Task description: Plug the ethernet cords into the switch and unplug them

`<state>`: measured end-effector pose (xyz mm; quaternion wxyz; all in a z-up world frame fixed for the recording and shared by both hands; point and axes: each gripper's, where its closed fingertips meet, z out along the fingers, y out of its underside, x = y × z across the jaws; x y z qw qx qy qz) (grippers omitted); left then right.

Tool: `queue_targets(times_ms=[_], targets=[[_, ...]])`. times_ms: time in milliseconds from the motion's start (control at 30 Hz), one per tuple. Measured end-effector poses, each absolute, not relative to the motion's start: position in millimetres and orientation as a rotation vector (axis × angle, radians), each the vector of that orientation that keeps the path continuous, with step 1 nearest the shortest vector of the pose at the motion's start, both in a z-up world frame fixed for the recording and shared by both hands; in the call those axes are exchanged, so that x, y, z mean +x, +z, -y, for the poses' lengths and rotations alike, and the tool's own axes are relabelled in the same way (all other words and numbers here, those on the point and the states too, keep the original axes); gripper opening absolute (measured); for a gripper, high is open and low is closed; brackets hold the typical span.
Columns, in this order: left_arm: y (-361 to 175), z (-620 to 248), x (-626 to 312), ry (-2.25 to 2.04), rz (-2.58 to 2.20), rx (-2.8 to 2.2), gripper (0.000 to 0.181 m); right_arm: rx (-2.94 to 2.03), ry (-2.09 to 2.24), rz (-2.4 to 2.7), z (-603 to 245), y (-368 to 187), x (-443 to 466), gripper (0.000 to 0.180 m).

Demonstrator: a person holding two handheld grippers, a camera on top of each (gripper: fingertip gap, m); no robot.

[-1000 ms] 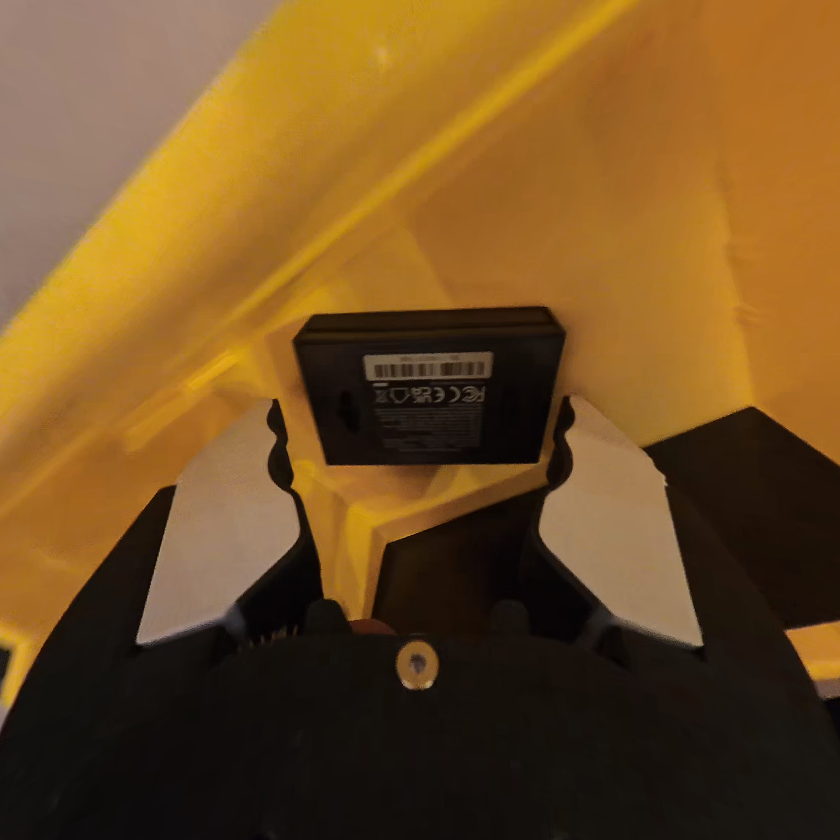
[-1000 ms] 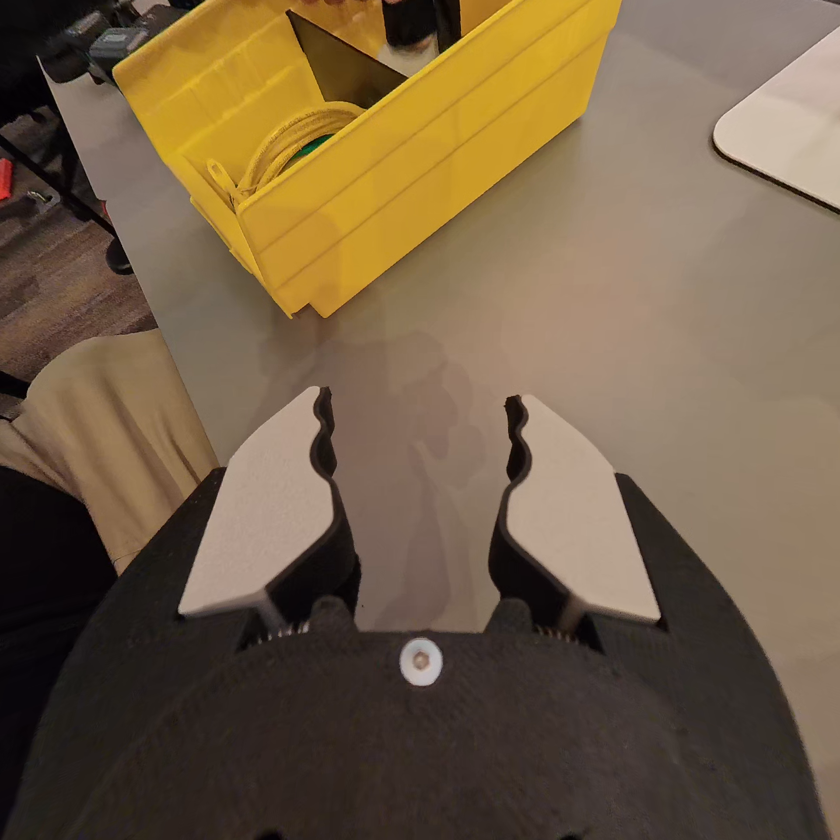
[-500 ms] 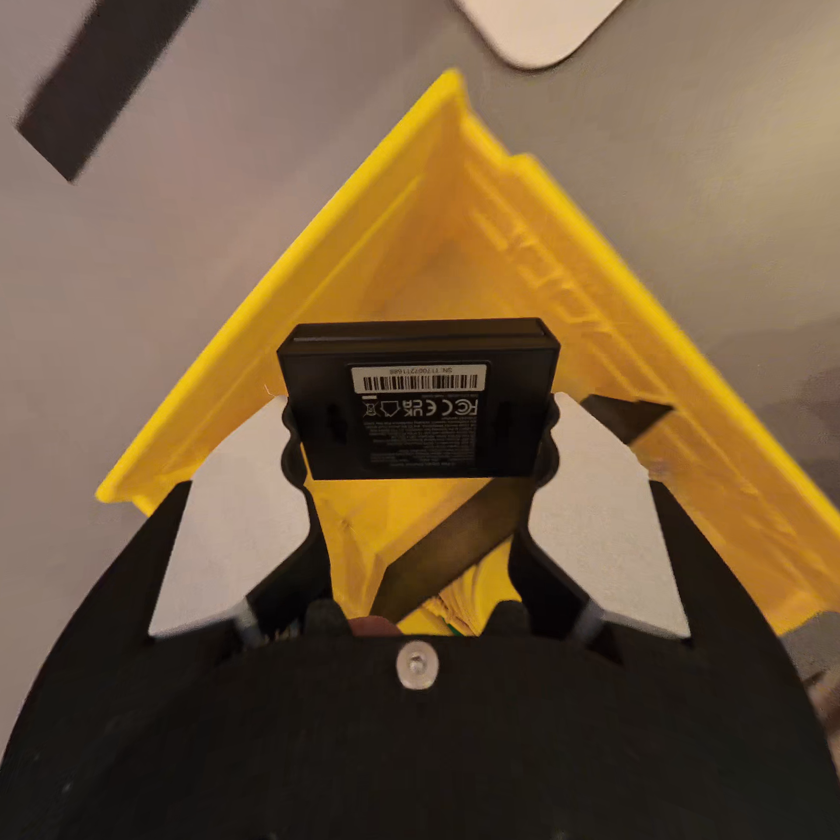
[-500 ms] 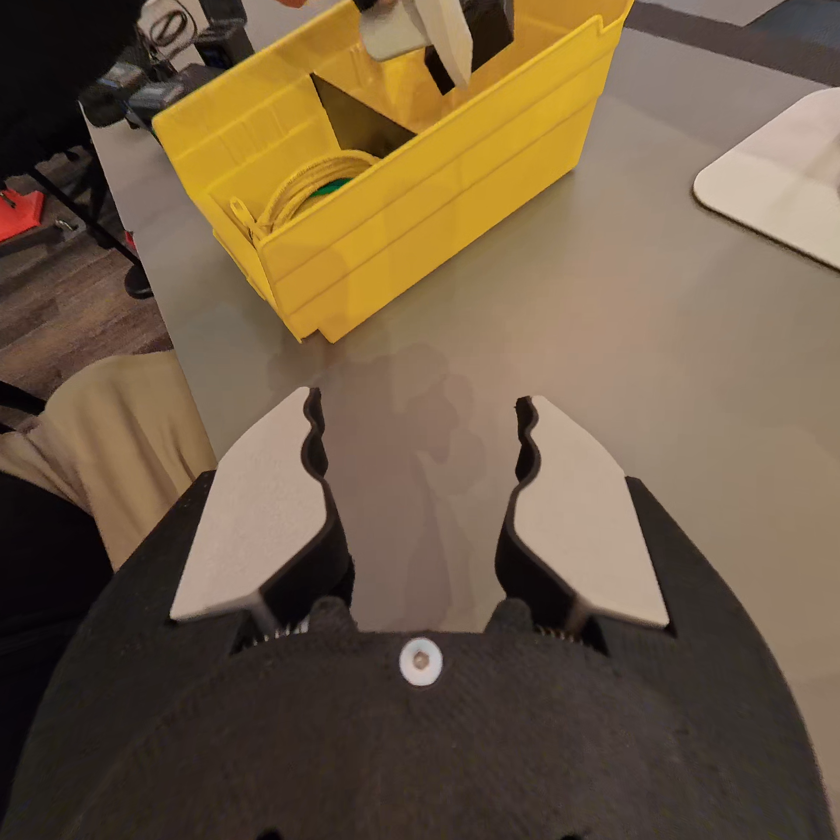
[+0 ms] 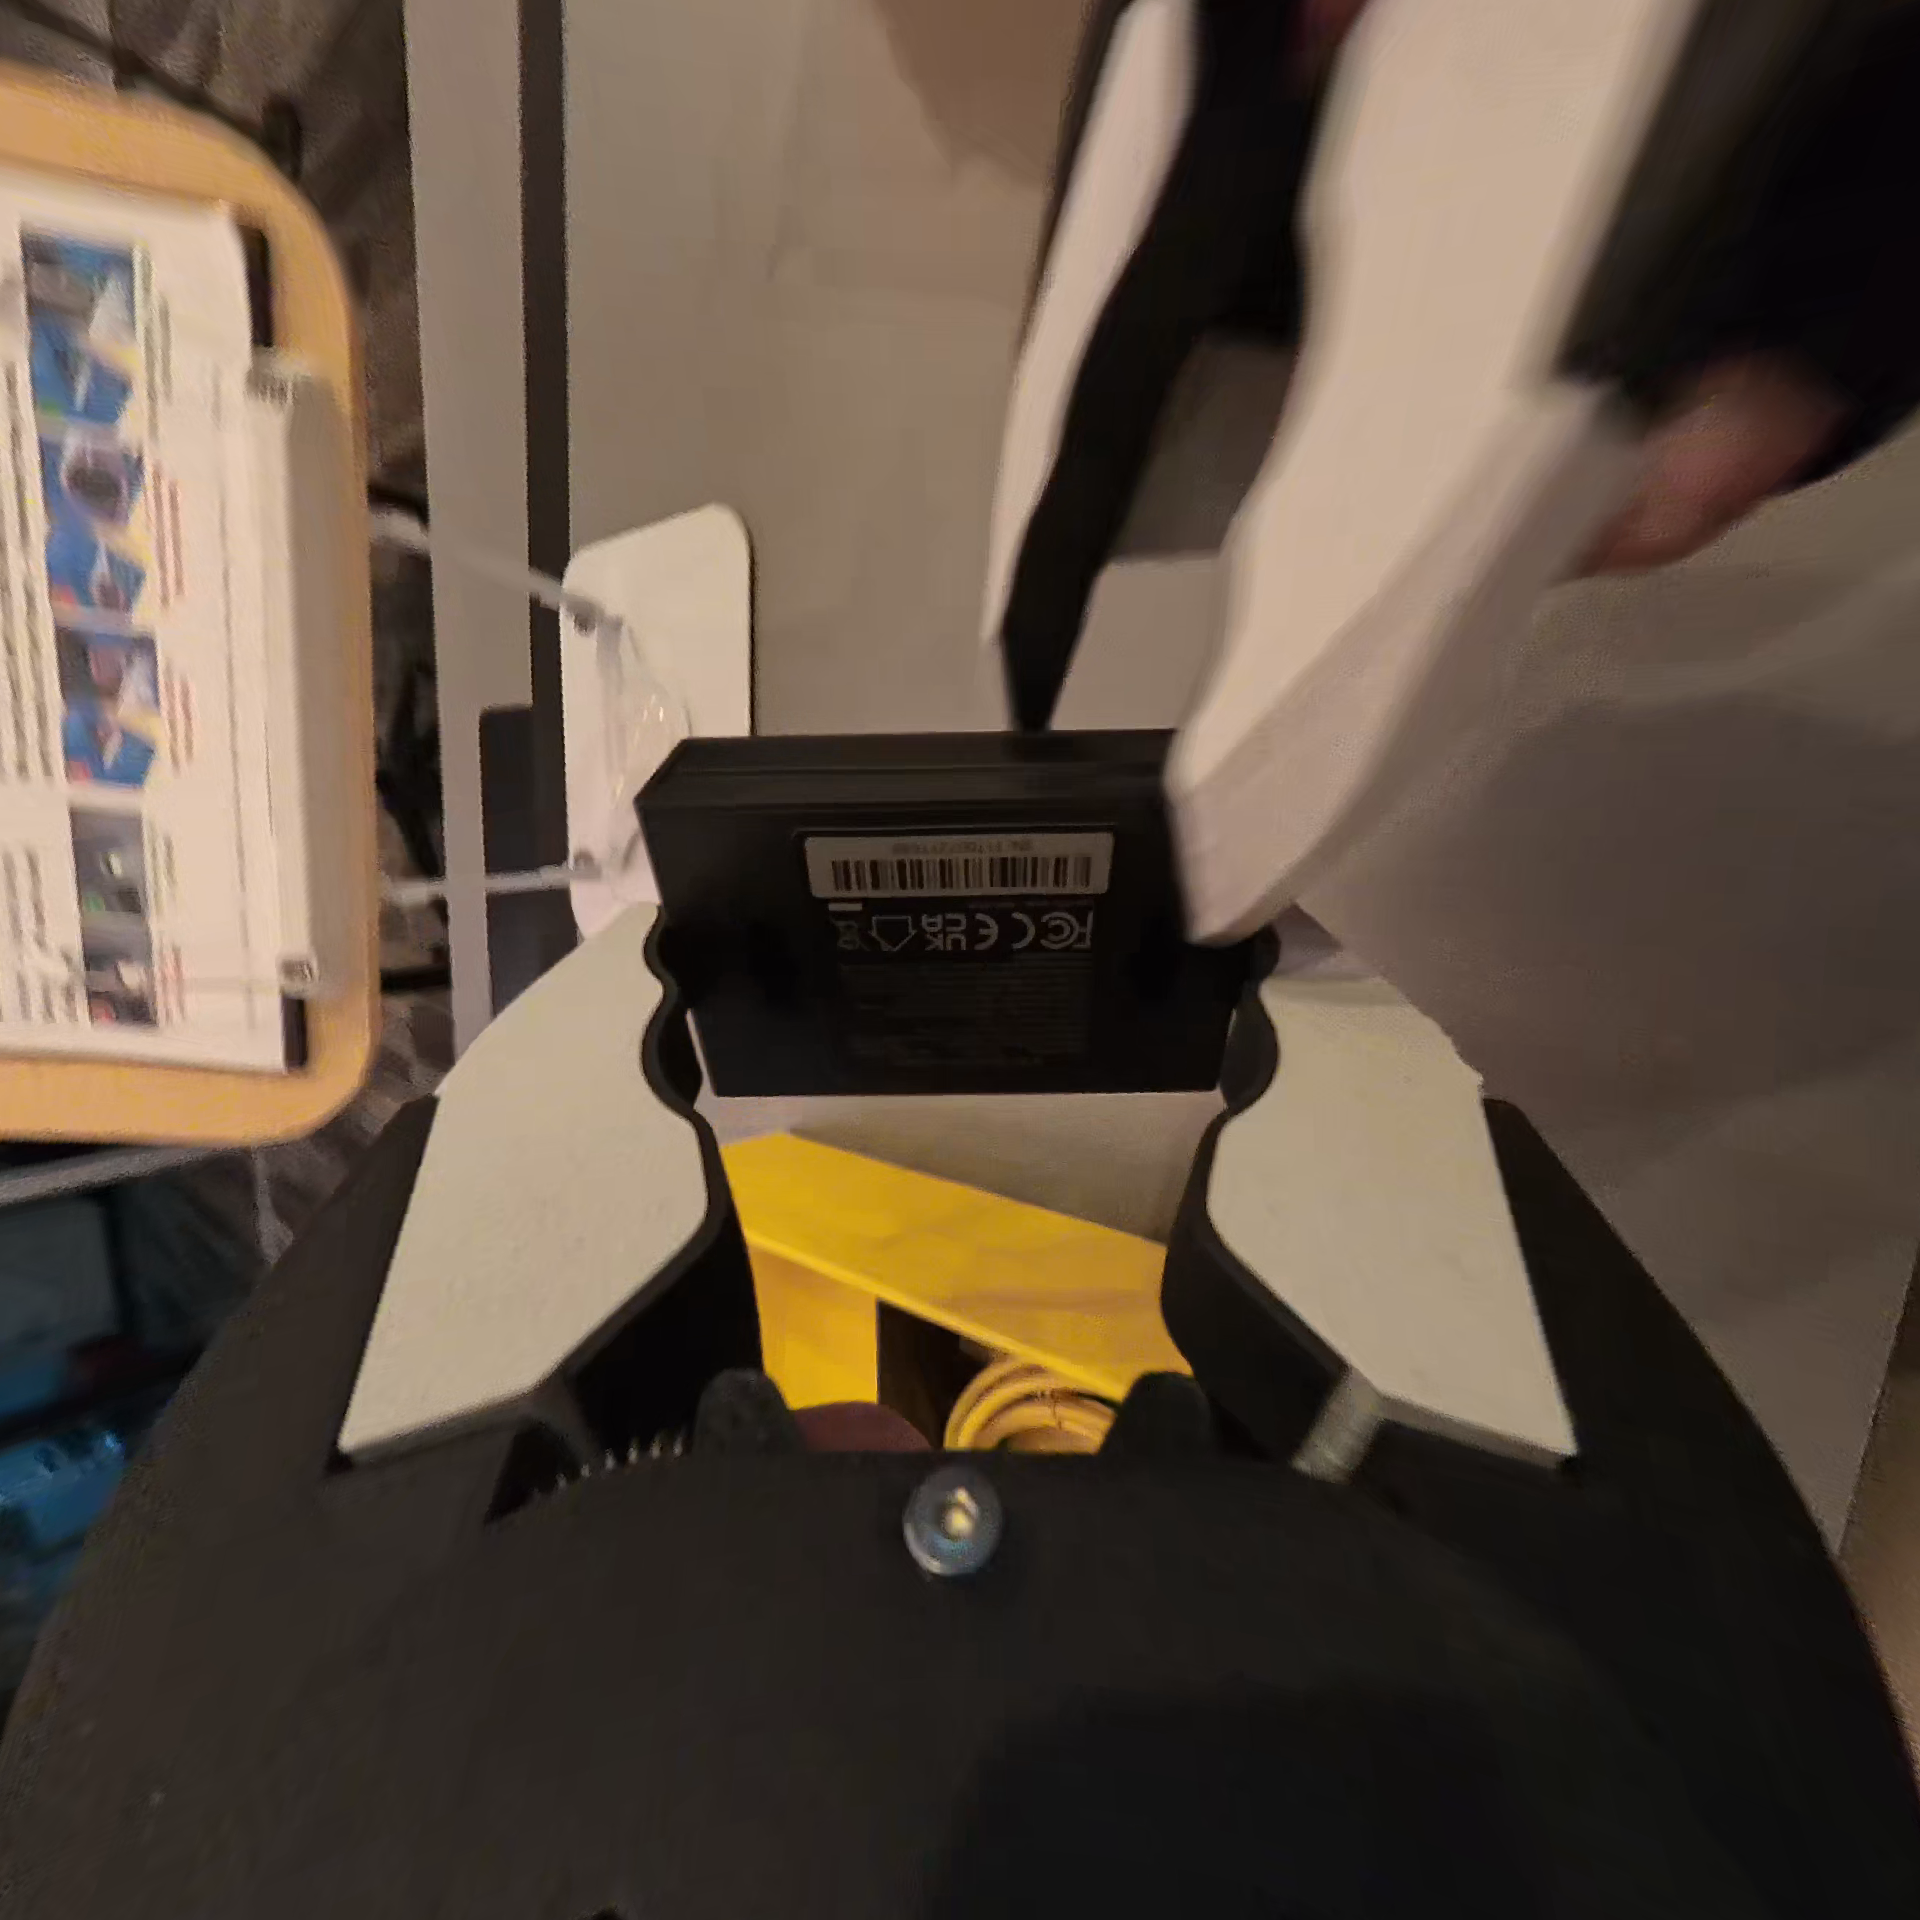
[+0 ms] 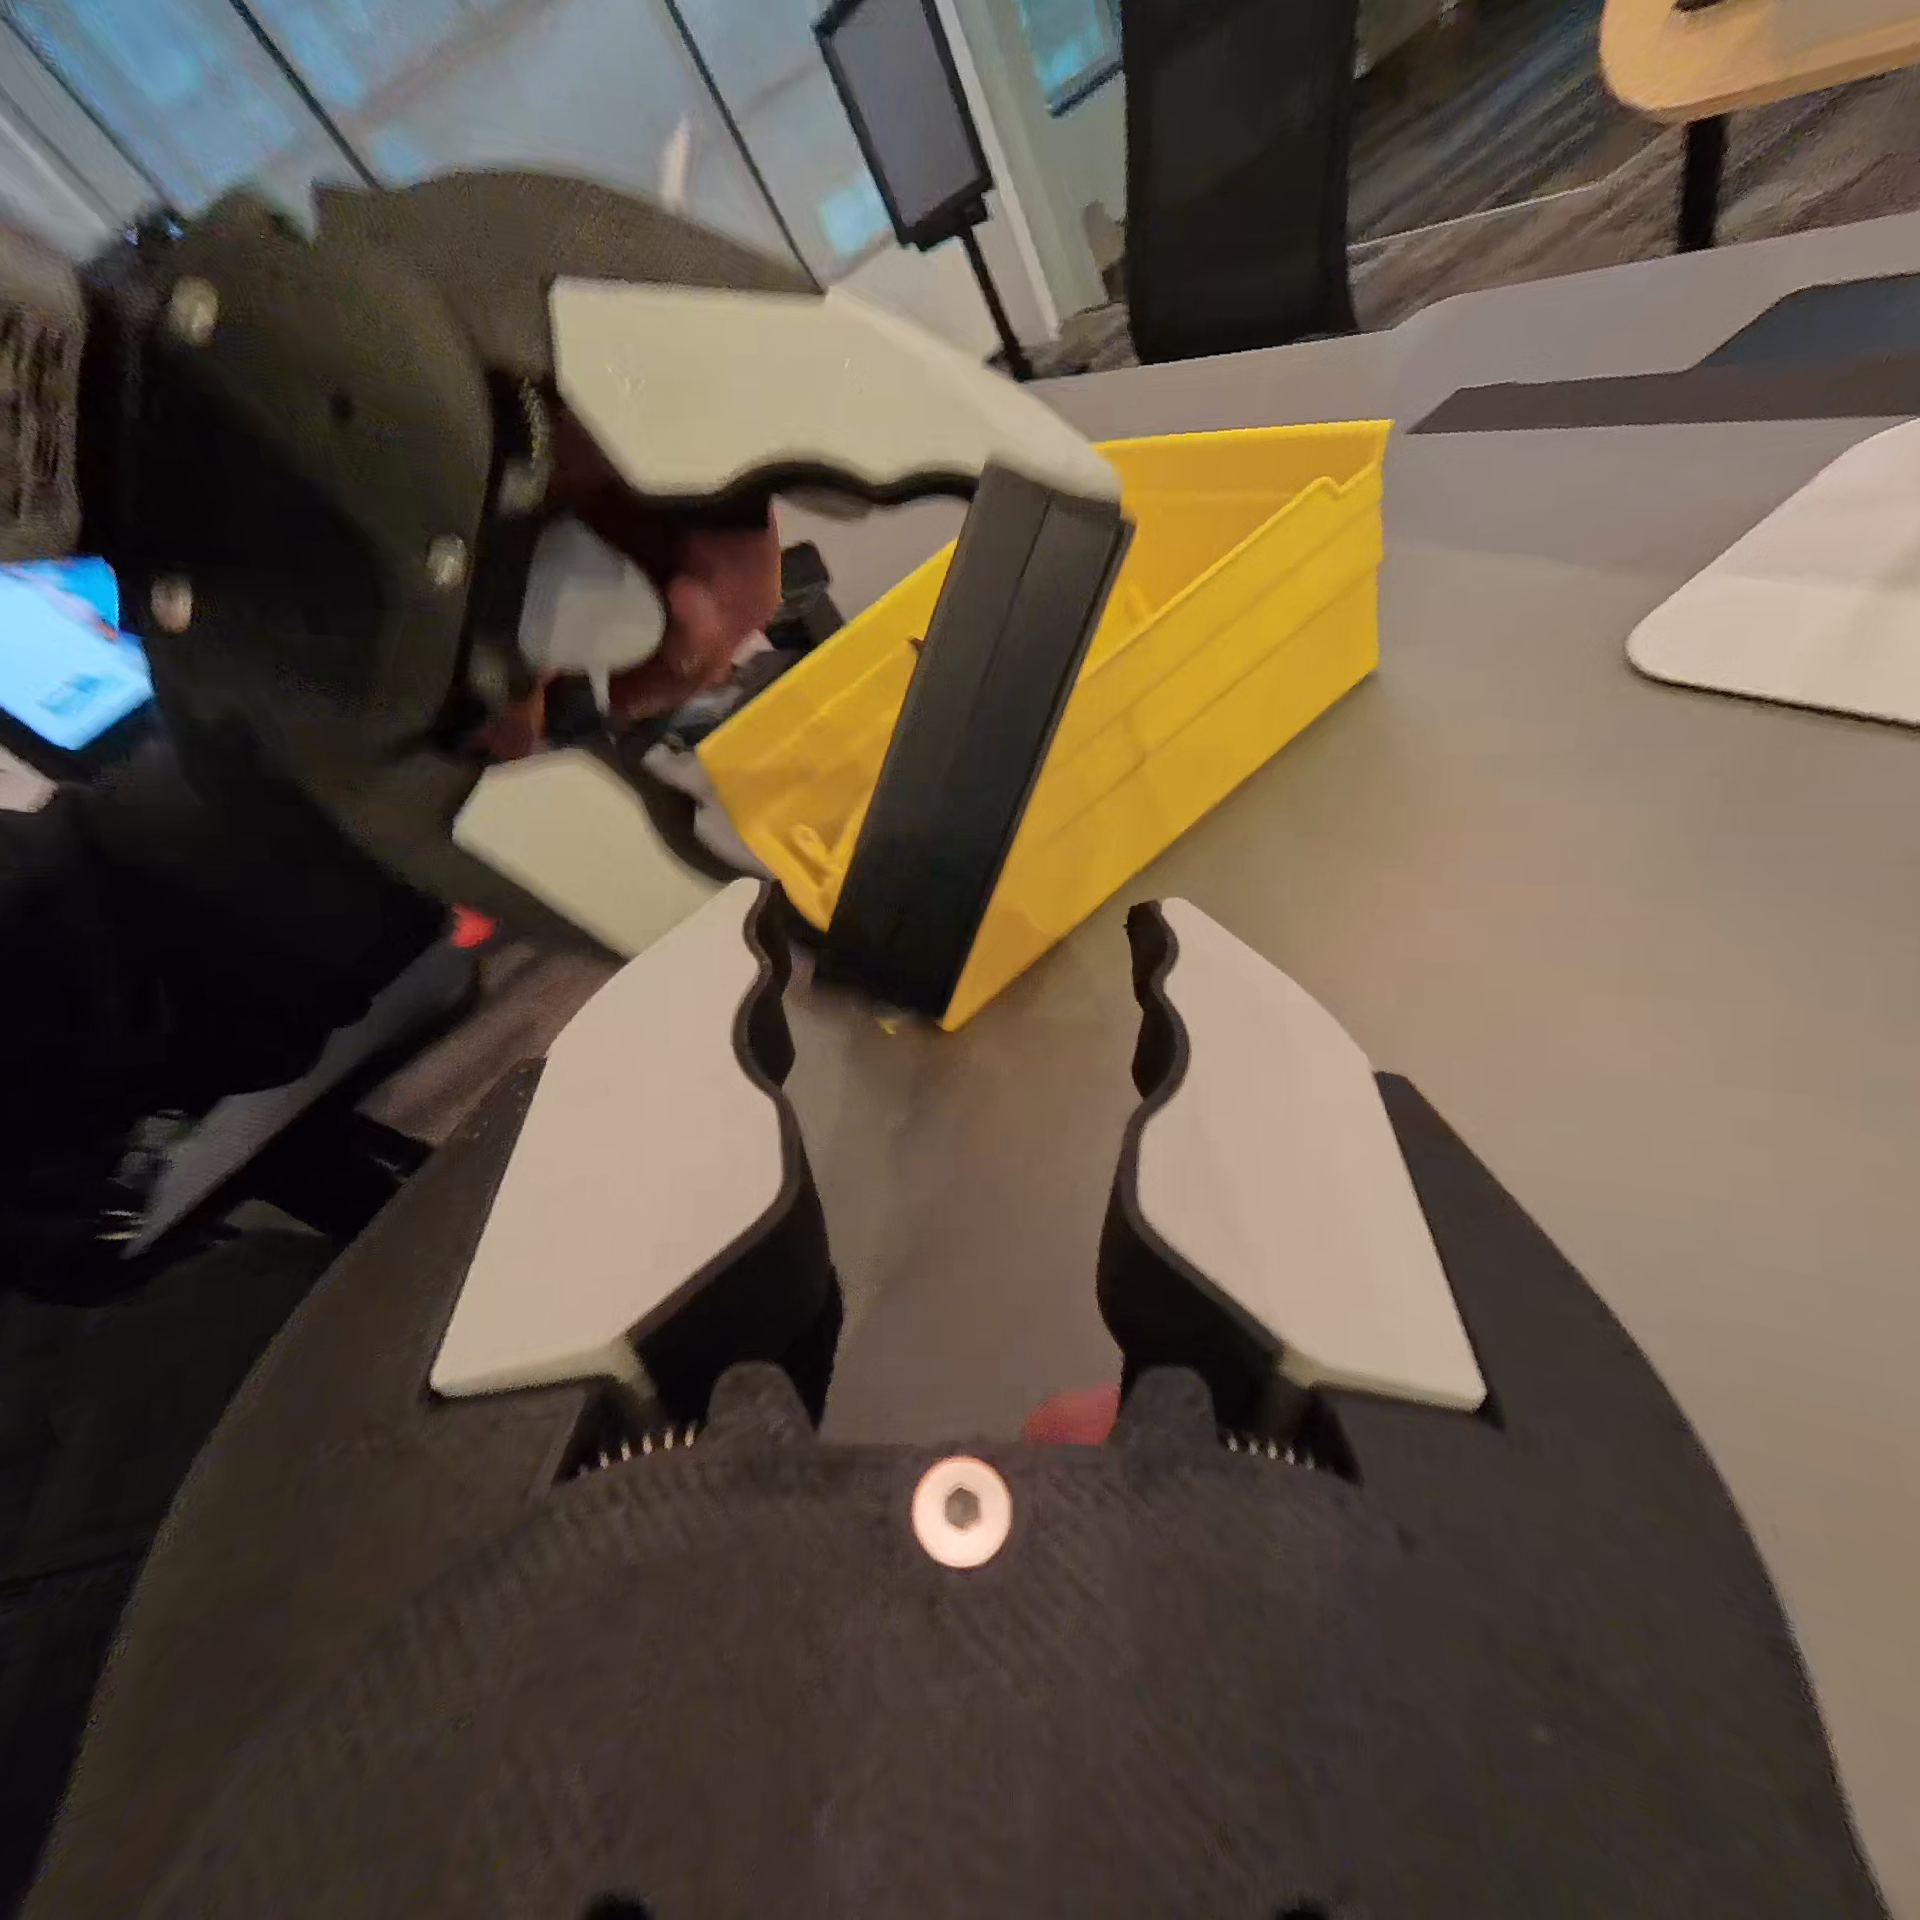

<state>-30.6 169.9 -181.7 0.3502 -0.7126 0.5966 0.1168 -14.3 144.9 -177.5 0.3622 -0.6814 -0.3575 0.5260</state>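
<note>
My left gripper [image 5: 961, 945] is shut on a black switch [image 5: 956, 997], gripping its two short sides, with the barcode-labelled underside facing the camera. In the right wrist view the left gripper [image 6: 914, 686] holds the switch [image 6: 977, 727] tilted in the air above the table, in front of the yellow bin [image 6: 1247, 644]. My right gripper [image 6: 953, 914] is open and empty, its fingertips just short of the switch's lower end. It shows blurred in the left wrist view [image 5: 1299, 520], close above the switch. A coiled yellow ethernet cord [image 5: 1018, 1413] lies in the bin [image 5: 935, 1236].
The grey table [image 6: 1558, 1039] carries a white mat [image 6: 1818, 603] at the right. A wood-rimmed board with a printed sheet [image 5: 156, 623] is at the left. A black chair [image 6: 1236, 166] and a screen on a stand [image 6: 904, 114] stand behind the table.
My left gripper closed on the switch, lifted it out of the yellow bin and swung it toward the right gripper. The right gripper tilted up and came close to the switch, still open.
</note>
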Motion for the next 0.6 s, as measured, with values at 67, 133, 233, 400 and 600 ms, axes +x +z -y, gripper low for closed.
queue_targets(times_ms=[67, 133, 233, 400, 600], targets=[[-183, -162, -13, 0.372, -1.597, -1.769, 0.099, -1.740, 1.480, 0.907, -138, -175, -17, 0.058], [-188, -156, -5, 0.436, -1.651, -1.739, 0.099, -1.720, 1.571, 0.927, -131, -176, -18, 0.033], [-179, -155, 2, 0.436, -1.601, -1.703, 0.103, -1.659, 1.709, 0.876, -131, -170, -12, 0.029], [-146, -148, -3, 0.078, -1.282, -1.832, 0.119, -1.349, 2.022, 0.797, -127, -132, 12, 0.028], [-139, -120, 23, -0.731, -0.921, -1.907, 0.091, -1.118, 2.164, 0.763, -120, -107, 27, 0.028]])
